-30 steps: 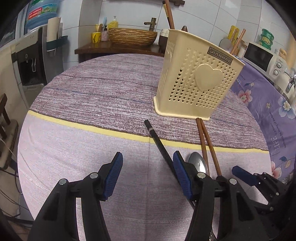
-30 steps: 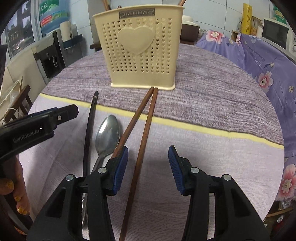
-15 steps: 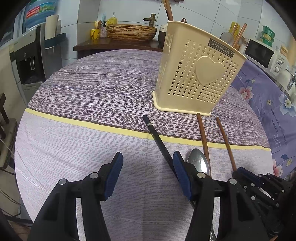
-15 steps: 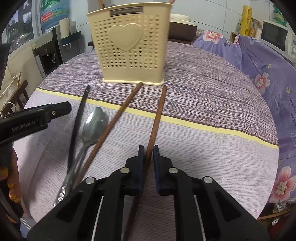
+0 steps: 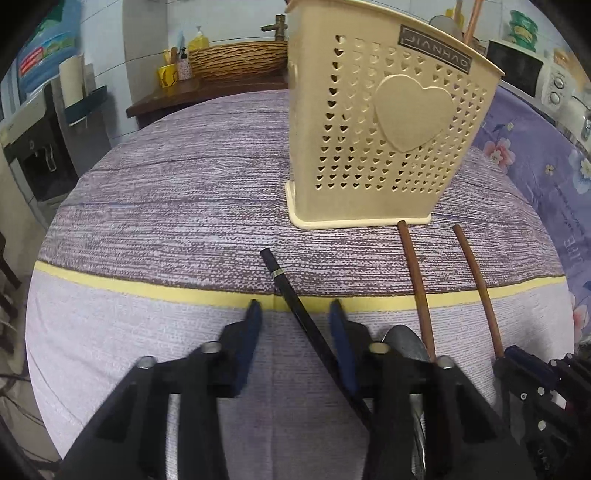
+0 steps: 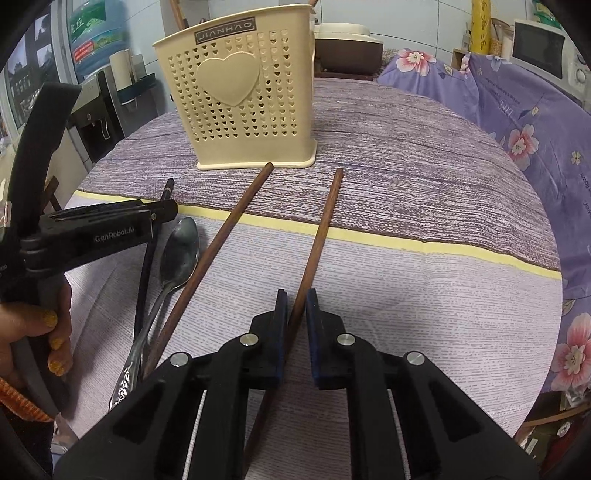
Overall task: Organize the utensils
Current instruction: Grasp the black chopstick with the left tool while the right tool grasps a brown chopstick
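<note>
White tiled walls (image 5: 229, 22) stand behind a dark wooden side table (image 5: 192, 92); a white water dispenser (image 5: 33, 155) stands far left, a white microwave (image 6: 546, 48) far right.

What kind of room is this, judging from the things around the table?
Most likely a home kitchen or dining corner. A microwave stands behind the cloth-covered table, a water dispenser with a large bottle stands to one side, and a perforated utensil holder sits on the table.

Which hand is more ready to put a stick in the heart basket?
Right. The right gripper is shut on a brown chopstick. The left gripper has just been closing around the black chopstick, not yet pinching it.
</note>
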Demonstrator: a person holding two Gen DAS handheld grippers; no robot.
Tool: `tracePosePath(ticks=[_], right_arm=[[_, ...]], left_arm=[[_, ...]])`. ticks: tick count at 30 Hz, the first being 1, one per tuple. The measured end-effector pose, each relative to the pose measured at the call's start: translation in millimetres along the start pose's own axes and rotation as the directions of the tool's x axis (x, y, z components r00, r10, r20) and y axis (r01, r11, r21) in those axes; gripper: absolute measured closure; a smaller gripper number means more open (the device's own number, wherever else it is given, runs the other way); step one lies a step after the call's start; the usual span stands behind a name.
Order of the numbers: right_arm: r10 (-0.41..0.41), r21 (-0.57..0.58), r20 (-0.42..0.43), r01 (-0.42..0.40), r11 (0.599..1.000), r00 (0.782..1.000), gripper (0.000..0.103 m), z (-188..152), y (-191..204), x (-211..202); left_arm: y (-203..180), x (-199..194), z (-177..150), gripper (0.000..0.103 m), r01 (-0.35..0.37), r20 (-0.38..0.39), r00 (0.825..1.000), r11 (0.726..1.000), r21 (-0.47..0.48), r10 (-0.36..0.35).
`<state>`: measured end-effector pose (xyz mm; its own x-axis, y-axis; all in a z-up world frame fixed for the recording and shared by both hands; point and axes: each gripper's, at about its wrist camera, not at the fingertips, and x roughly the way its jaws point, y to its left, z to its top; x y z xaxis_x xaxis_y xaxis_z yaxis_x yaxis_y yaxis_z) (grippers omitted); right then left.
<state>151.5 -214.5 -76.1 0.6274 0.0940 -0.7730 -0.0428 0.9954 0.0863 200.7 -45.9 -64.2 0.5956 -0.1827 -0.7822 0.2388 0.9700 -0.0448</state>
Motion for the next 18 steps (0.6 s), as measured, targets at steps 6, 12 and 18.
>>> tracePosePath(ticks=[6, 12, 18], right_arm=[[0.009, 0.013, -0.004, -0.009, 1.0, 1.0, 0.091, 1.9, -3.0, 1.4], [0.01, 0.04, -0.005, -0.01, 0.999, 1.0, 0.082, 5.4, -9.3, 1.2], [0.02, 0.049, 0.01, -0.021, 0.999, 1.0, 0.076, 16.8, -10.6, 1.1]], left_arm=[[5.2, 3.2, 7.8, 0.086, 0.048, -0.04, 0.998, 0.996, 0.081, -0.045], [18.5, 5.8, 13.6, 0.092, 0.057, -0.055, 0.997, 0.992, 0.112, -0.051], [21.9, 1.7, 8.8, 0.092, 0.055, -0.052, 0.997, 0.997, 0.045, -0.052]])
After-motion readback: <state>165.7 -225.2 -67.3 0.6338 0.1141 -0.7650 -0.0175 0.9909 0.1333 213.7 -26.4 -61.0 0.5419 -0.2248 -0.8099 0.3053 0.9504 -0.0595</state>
